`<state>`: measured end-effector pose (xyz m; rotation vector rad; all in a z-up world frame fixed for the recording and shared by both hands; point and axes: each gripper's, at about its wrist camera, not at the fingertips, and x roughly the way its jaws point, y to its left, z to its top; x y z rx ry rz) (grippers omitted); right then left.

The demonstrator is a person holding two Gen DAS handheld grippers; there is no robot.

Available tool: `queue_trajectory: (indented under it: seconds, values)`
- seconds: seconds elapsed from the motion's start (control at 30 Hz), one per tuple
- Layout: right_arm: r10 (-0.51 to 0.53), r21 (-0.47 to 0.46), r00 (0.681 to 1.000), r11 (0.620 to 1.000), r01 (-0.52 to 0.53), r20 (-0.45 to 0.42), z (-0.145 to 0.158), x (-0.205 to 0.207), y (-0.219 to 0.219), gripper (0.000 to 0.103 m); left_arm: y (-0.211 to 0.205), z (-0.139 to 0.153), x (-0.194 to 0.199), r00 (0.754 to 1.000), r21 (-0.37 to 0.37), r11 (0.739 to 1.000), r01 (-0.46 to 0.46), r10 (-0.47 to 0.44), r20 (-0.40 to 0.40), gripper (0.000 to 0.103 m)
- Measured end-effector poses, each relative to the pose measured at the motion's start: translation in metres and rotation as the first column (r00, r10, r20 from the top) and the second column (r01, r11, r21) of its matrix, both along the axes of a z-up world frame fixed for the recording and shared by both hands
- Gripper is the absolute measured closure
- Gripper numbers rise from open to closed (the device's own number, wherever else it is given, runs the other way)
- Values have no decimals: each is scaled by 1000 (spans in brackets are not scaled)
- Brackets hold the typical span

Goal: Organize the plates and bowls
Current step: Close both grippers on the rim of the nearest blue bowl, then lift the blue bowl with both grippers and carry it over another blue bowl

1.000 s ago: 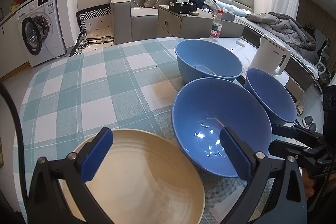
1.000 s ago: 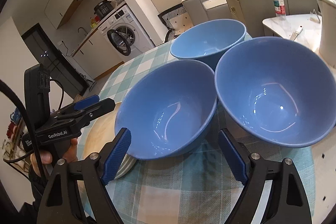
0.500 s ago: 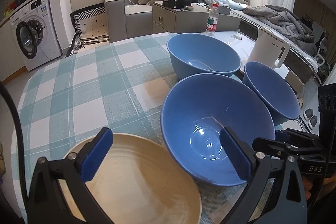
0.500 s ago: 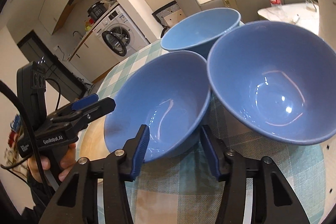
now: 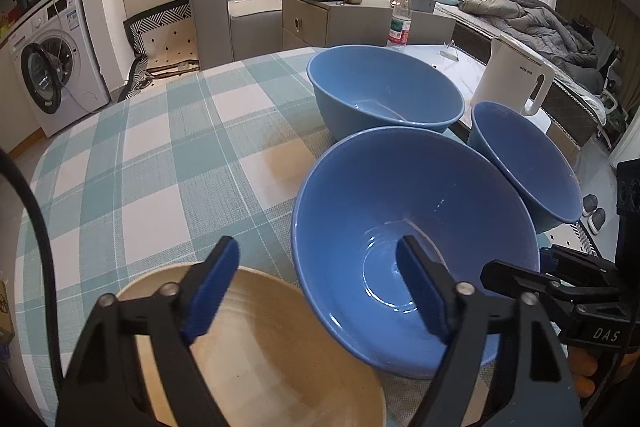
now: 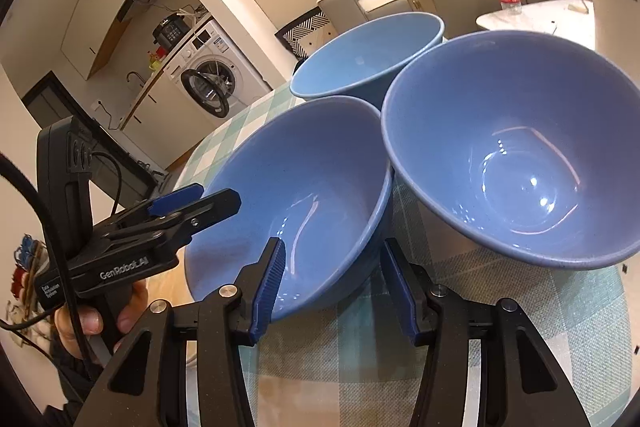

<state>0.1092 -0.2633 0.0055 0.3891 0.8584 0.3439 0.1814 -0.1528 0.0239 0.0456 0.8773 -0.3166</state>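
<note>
Three blue bowls stand on the checked tablecloth. The near bowl (image 5: 416,251) (image 6: 296,195) leans over the rim of a beige plate (image 5: 256,359). My right gripper (image 6: 332,287) has one finger inside and one outside this bowl's near rim and is shut on it. My left gripper (image 5: 316,291) is open, one finger over the plate and one over the near bowl's rim, gripping nothing. A second bowl (image 5: 524,163) (image 6: 516,147) sits to the right, a third bowl (image 5: 384,91) (image 6: 368,55) behind.
A white kettle (image 5: 516,79) and a water bottle (image 5: 400,19) stand on a white side table past the bowls. A sofa, a cabinet and a washing machine (image 5: 52,67) are in the room behind. Checked cloth (image 5: 140,163) stretches left of the bowls.
My right gripper has closed from wide open onto the near bowl's rim. My left gripper has narrowed but is still open. The near bowl has tilted up over the plate.
</note>
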Motion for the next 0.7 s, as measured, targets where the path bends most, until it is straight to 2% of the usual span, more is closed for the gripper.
queue_trajectory:
  seconds: [0.03, 0.1, 0.2, 0.33, 0.43, 0.7]
  values:
    - [-2, 0, 1000, 1000, 2, 1, 0, 0, -1, 51, 0, -1, 0, 1000, 0, 1000, 0, 0, -4, 31]
    - [-8, -6, 1000, 1000, 8, 7, 0, 0, 0, 51, 0, -3, 1, 1000, 3, 1000, 0, 0, -10, 45]
    - [-15, -30, 1000, 999, 15, 22, 1, -4, 2, 53, 1, -4, 2, 1000, -1, 1000, 1, -1, -18, 60]
    - [-21, -49, 999, 999, 22, 31, 3, -4, 3, 56, -3, -4, -1, 1000, 13, 1000, 16, -16, -15, 77]
    - [-21, -70, 999, 997, 24, 40, 4, -5, 5, 57, -6, -3, -3, 1000, 39, 999, 16, -16, -1, 80]
    - [-14, -114, 998, 993, 20, 54, 6, -7, 12, 57, -2, 1, -8, 1000, 21, 1000, 7, -8, 21, 80]
